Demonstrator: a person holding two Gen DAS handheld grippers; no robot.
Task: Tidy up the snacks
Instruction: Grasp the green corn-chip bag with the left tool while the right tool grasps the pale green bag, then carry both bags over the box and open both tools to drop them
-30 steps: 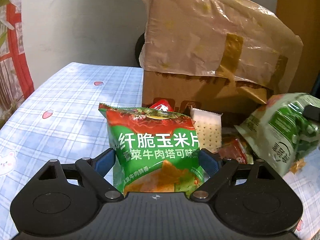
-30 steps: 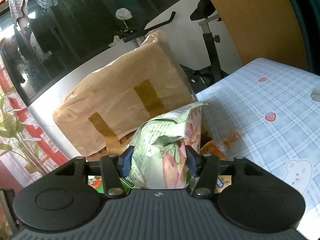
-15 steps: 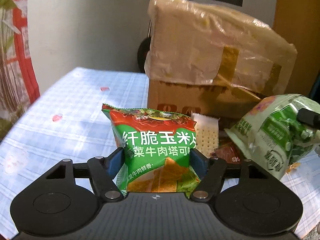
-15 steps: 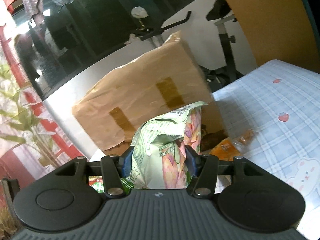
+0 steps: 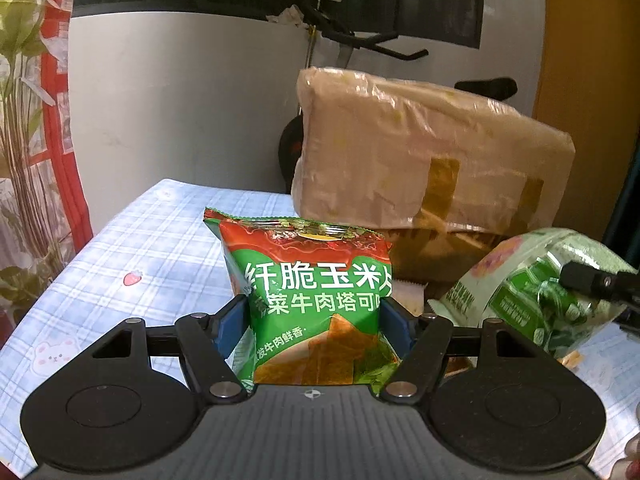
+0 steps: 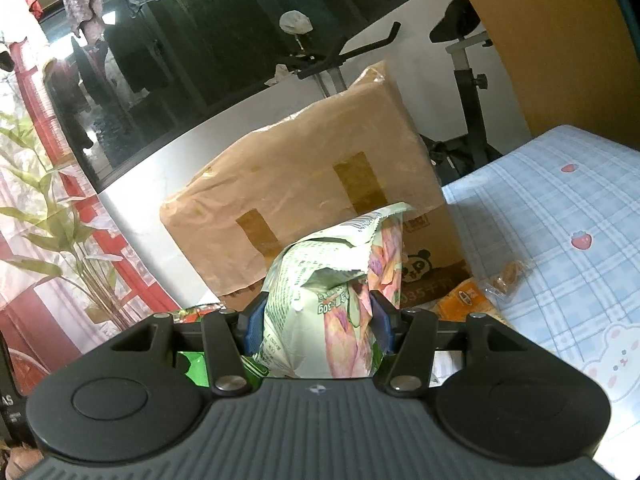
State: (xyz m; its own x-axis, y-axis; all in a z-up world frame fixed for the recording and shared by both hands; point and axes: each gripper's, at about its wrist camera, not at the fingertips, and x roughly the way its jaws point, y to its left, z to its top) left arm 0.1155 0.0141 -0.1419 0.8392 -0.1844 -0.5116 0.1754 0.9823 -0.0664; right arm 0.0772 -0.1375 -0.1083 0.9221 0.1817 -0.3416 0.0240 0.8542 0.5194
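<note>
The left hand-held gripper [image 5: 314,322] is clamped on a green-and-red corn chip bag [image 5: 310,300], held upright above the blue checked counter [image 5: 132,256]; the right hand-held gripper [image 6: 318,322] pinches a crumpled pale green snack bag [image 6: 332,312], seen also at the right of the left wrist view; behind both stands a cardboard box [image 6: 432,272] with a plastic-wrapped brown parcel [image 5: 424,160] on top; small orange packets [image 6: 464,300] lie by the box.

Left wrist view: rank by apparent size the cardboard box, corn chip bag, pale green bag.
1. cardboard box, clearly largest.
2. corn chip bag in the left gripper.
3. pale green bag: close to the chip bag; partly cut off, and nearness differs, so unsure.
</note>
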